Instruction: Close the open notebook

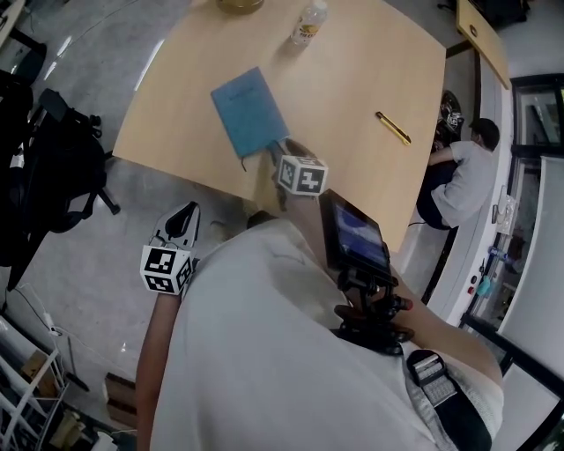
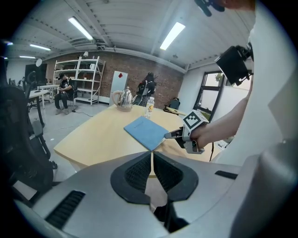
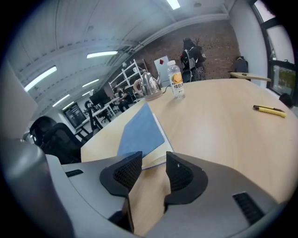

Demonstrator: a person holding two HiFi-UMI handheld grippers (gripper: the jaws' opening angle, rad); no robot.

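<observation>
The right tongs [image 3: 153, 160] stand wide with nothing between them, tips just short of the notebook [image 1: 249, 110]. The left tongs [image 2: 152, 155] are pressed together, empty, off the table [image 1: 352, 88] edge. A bottle [image 1: 308, 22] and a kettle [image 3: 148, 86] stand beyond the notebook — a pen [image 1: 393, 129] lies well apart to its right. The notebook lies closed near the front edge, blue cover up — long axis towards the kettle.

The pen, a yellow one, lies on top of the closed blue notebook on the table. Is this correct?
Not quite. The pen does not lie on the notebook. It lies on the bare table, well apart from the notebook and to its right, as the head view shows. The rest holds: the pen is yellow, and the blue notebook is closed on the table.
</observation>
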